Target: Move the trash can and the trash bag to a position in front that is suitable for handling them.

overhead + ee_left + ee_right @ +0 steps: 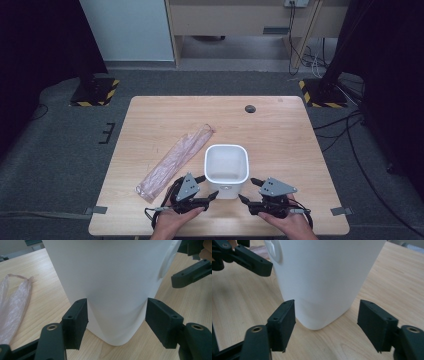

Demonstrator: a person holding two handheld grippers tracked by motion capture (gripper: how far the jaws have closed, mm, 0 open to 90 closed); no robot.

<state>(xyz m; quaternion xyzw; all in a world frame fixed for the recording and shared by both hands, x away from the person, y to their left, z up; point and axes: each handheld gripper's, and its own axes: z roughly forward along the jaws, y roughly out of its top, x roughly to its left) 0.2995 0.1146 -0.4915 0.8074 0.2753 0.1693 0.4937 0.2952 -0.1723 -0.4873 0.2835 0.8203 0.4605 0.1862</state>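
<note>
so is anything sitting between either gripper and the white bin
Nothing visible. The left gripper and right gripper each straddle a near corner of the white bin, fingers open. The pink plastic bag lies off to the left.

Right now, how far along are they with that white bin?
Barely started. The white bin stands upright and unlined; the pink plastic bag lies flat beside it, untouched. In hand: the left gripper and right gripper each straddle a near corner, not clamped. Gripping and bagging remain.

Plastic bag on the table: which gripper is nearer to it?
Left. The left gripper sits just right of the plastic bag; the right gripper is beyond the white bin.
</note>
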